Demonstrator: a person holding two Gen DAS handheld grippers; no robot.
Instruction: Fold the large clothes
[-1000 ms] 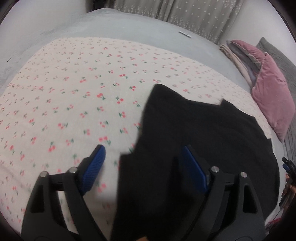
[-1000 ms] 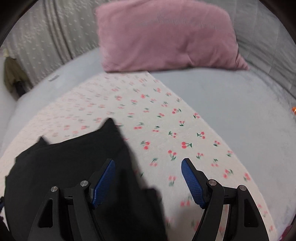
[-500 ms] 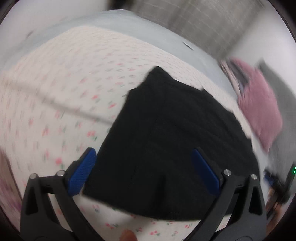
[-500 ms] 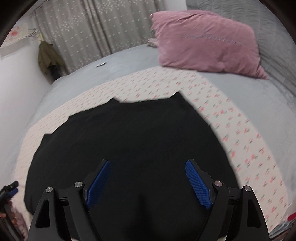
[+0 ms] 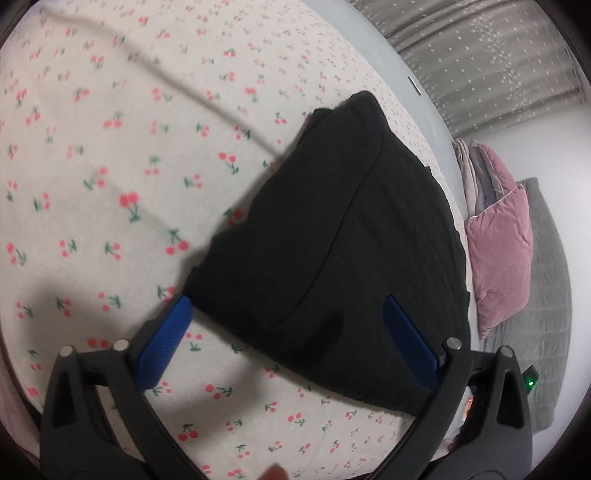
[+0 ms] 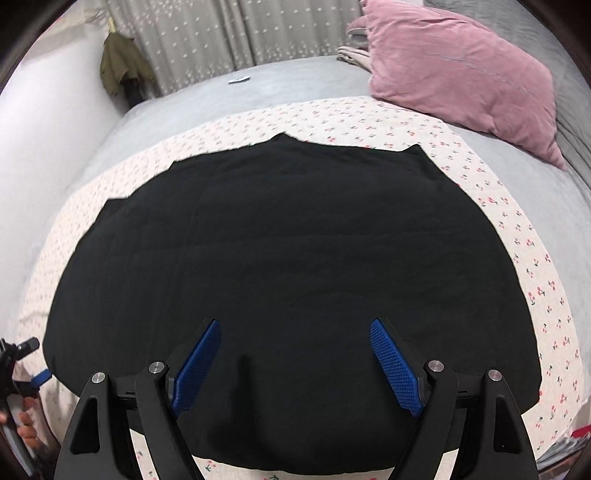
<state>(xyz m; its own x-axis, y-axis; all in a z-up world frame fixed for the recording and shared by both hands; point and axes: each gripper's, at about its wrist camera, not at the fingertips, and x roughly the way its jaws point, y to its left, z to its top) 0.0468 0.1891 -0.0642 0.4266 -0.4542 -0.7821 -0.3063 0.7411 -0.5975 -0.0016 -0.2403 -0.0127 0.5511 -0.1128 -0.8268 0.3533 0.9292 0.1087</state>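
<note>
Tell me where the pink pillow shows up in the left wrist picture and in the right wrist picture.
Left wrist view: the pink pillow sits at the right edge, past the black garment.
Right wrist view: the pillow is at the upper right, beyond the garment.
Shared landmark: the cherry-print sheet under the garment.

Bedroom: bed [image 6: 221, 99], pink pillow [image 6: 461, 70], curtains [image 6: 229, 33].

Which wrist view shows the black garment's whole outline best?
The right wrist view: the black garment lies spread across the cherry-print sheet, nearly every edge visible. The left wrist view shows the black garment obliquely from one side, its near edge partly hidden.
</note>
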